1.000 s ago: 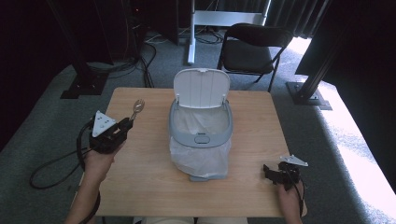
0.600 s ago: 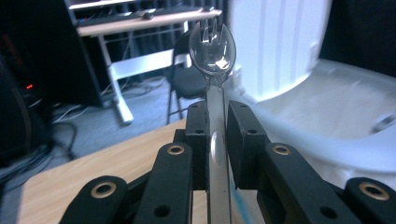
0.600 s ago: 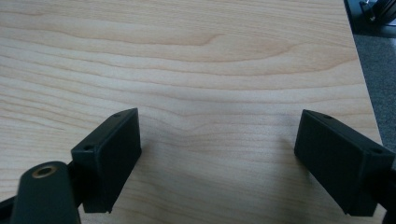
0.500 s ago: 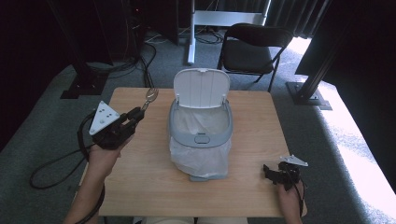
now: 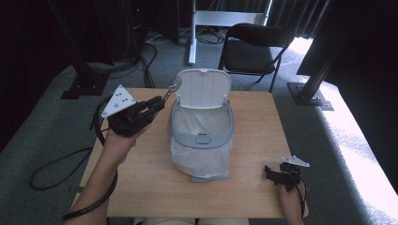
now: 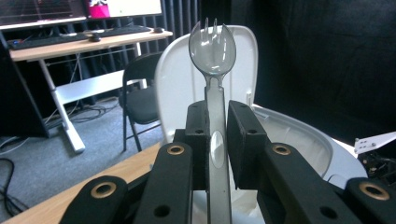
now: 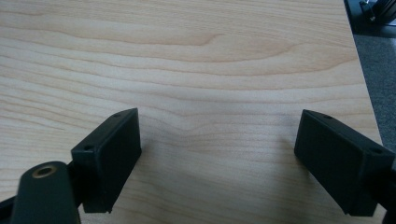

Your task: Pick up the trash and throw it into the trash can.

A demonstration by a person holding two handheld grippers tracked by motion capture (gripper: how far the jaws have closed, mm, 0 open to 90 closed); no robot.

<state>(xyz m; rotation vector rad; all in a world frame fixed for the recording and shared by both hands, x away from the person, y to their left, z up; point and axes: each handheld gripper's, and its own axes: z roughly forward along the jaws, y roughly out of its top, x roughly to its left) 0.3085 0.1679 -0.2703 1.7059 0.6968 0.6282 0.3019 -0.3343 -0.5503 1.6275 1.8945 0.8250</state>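
Spork point(image 6: 214, 42) is the thing here: a clear plastic one, clamped by its handle in the left gripper point(image 5: 155, 104), bowl and tines sticking out past the jaws. In the high view the spork point(image 5: 172, 88) is up in the air, just beside the left edge of the bin's point(image 5: 202, 136) raised lid point(image 5: 202, 89). In the left gripper view that lid point(image 6: 243, 60) sits right behind the spork head.

Handling-wise I'd guess it's super light, thin and a bit bendy, and the smooth plastic probably slides if the squeeze is weak. The handle is the sensible place to hold it, roughly mid-length like now, flat sides against the pads. Grabbing the bowl or the tines looks like a good way to crack it or have it twist out.

The bin is lined with a white bag point(image 5: 201, 154) and stands open in the middle of the table point(image 5: 141, 187).

Compared to half a second ago: the left gripper has come up and in toward the bin, so the spork is now near the lid edge instead of farther out over the table's back left. Bin hasn't budged.

The right gripper point(image 5: 281, 174) sits at the front right corner just like before, jaws spread wide with nothing between them, only bare wood point(image 7: 210, 70) in its own view.
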